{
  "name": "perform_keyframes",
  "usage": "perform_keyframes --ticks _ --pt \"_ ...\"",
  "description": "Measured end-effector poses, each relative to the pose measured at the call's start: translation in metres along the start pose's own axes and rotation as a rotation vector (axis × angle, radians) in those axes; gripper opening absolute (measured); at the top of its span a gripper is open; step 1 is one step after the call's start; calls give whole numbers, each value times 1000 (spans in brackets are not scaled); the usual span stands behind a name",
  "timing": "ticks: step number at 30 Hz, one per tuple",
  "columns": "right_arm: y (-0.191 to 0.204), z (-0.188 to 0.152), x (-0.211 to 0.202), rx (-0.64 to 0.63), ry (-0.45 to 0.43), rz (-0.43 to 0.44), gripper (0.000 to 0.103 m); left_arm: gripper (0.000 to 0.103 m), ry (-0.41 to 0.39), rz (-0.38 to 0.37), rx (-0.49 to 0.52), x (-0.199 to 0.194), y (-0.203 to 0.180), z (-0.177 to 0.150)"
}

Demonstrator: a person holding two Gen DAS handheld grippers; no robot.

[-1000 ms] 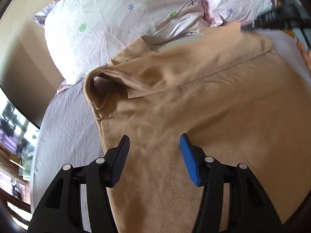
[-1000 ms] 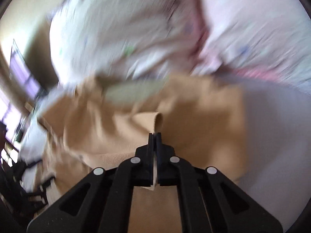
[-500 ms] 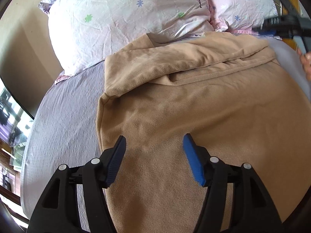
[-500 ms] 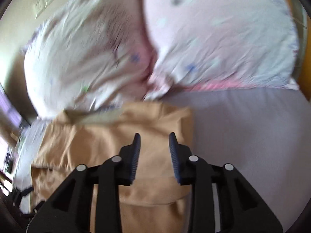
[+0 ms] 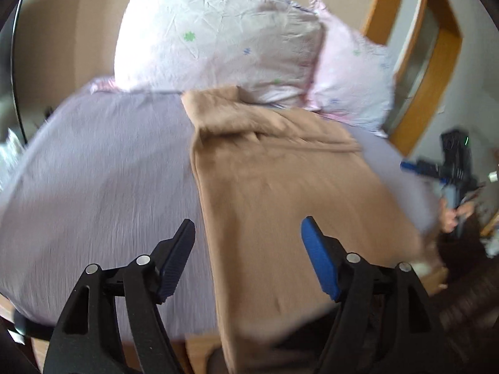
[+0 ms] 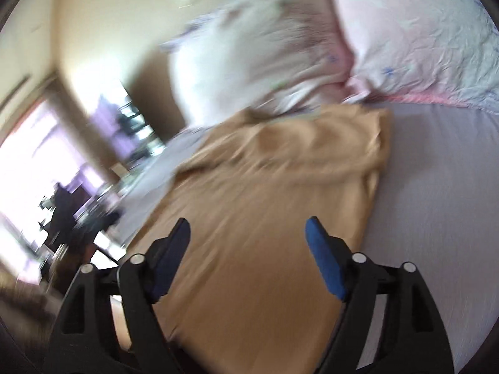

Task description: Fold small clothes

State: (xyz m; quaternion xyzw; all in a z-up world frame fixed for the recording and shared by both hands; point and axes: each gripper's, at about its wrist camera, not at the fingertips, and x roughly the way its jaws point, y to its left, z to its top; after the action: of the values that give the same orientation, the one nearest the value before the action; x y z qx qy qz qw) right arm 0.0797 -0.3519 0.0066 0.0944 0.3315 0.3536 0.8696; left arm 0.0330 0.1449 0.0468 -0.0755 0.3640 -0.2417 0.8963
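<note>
A tan garment [image 5: 280, 193] lies spread on the lilac bed sheet [image 5: 99, 174], its far end folded over near the pillows. It also shows in the right wrist view [image 6: 268, 218]. My left gripper [image 5: 248, 230] is open and empty above the garment's near left edge. My right gripper [image 6: 248, 230] is open and empty above the garment's near part. The right gripper also shows in the left wrist view [image 5: 449, 168], held off the bed's right side.
Two pale floral pillows [image 5: 218, 40] [image 5: 352, 90] lie at the head of the bed, also in the right wrist view [image 6: 405, 37]. A wooden door frame [image 5: 424, 71] stands to the right. A bright window [image 6: 34, 162] and dark furniture are at the left.
The right gripper let go of the garment's folded edge, opened wide and pulled back. The left gripper drew back toward the bed's foot, still open. The garment's top now lies folded over.
</note>
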Motion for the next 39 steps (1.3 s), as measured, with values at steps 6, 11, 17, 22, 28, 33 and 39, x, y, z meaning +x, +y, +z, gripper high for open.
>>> perform_keyframes --ticks 6,11,17,22,28,33,39 --pt "6 -115 -33 107 221 -36 87 82 98 -79 -65 -28 29 -64" --pt "-34 -138 -19 298 199 -33 87 82 148 -113 -170 1 49 -87" --pt "-41 -135 17 322 175 118 71 82 169 -193 -181 42 33 -81" --pt "-39 -133 30 306 175 196 6 11 203 -297 -357 64 43 -79" --pt "-5 -71 -1 142 9 271 5 3 111 -351 -403 24 39 -44" --pt "-3 42 -6 65 -228 230 5 3 -14 -323 -306 23 33 61" --pt "-82 155 56 305 -360 53 5 3 -93 -267 -512 116 85 168"
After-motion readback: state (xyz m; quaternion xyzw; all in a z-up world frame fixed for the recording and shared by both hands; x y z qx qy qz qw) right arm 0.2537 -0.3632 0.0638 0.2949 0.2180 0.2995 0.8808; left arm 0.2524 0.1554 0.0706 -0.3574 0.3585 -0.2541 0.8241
